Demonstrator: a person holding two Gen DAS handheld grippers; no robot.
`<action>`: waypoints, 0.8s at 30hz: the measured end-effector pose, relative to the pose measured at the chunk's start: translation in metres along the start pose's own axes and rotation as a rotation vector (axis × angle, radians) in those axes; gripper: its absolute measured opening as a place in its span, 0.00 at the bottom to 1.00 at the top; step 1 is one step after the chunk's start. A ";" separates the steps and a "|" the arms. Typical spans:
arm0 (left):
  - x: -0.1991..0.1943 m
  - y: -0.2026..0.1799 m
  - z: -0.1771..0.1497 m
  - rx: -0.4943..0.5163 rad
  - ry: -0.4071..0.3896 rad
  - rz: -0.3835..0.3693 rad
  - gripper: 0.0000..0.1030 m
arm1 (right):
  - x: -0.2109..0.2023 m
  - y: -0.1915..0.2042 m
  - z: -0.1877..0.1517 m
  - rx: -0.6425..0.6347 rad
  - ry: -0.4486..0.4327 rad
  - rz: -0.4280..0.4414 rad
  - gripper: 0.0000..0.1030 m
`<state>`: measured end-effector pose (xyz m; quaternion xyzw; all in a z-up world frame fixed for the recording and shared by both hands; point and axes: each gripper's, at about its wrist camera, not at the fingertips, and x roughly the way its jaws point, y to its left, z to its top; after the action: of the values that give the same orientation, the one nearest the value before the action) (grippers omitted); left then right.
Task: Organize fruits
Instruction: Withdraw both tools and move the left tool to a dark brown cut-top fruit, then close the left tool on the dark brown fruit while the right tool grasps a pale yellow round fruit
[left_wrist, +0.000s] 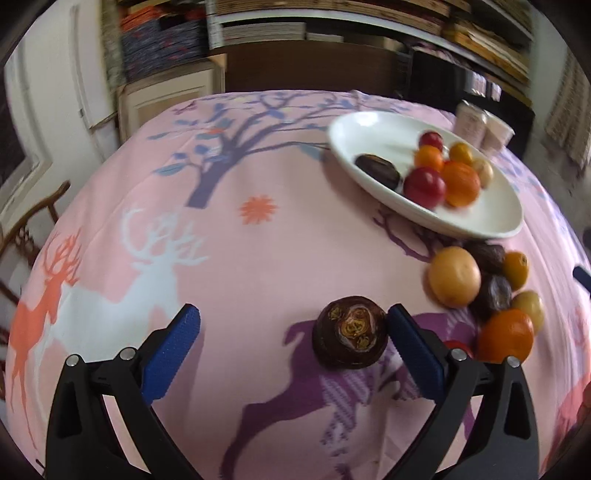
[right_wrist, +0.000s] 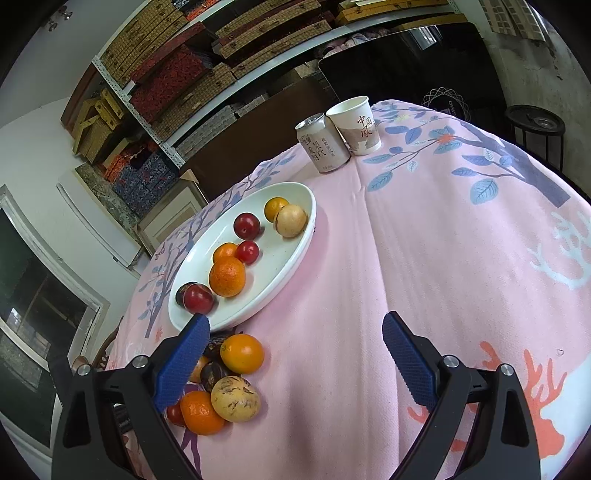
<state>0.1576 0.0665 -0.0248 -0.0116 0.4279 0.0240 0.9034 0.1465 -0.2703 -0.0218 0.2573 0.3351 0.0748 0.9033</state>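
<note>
Left tool (left_wrist: 293, 325): jaws wide apart, low over the table (left_wrist: 236, 266). A dark brown-purple fruit (left_wrist: 350, 333), its cut or damaged top showing yellow flesh, sits on the pink deer-print cloth against the inner face of the right-hand pad; the other pad stands well clear of it.

Right tool (right_wrist: 295, 332): jaws wide apart, holding nothing, above bare cloth near the table's front edge.

White oval plate (right_wrist: 291, 258): toward the far left part of the table. Contents: one large orange (right_wrist: 227, 277), two smaller orange fruits, three red plums, one tan round fruit (right_wrist: 291, 220), one dark fruit largely hidden behind the nearest red plum (right_wrist: 198, 299). In the left wrist view the plate's contents are motion-blurred.

Loose pile (right_wrist: 221, 384): on the cloth just beside the plate's near end. Visible: a smooth orange-yellow fruit (right_wrist: 242, 352), a mottled tan fruit (right_wrist: 235, 398), an orange (right_wrist: 201, 412), dark fruits between them, a red fruit at the bottom. The right tool's left finger covers part of the pile, so the count cannot be told.

Drink can (right_wrist: 322, 144) and paper cup (right_wrist: 354, 125): touching or nearly so, upright at the table's far edge.
</note>
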 end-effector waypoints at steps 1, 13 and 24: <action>-0.003 0.004 0.000 -0.015 -0.009 -0.010 0.96 | 0.000 0.001 0.000 -0.003 0.001 0.002 0.93; -0.001 -0.020 -0.016 0.100 0.008 0.015 0.96 | 0.002 0.021 -0.013 -0.111 0.039 0.013 0.93; 0.009 -0.013 -0.016 0.068 0.056 0.010 0.96 | 0.014 0.065 -0.057 -0.439 0.105 -0.126 0.93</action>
<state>0.1518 0.0529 -0.0415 0.0205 0.4539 0.0137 0.8907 0.1228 -0.1865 -0.0328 0.0291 0.3727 0.1027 0.9218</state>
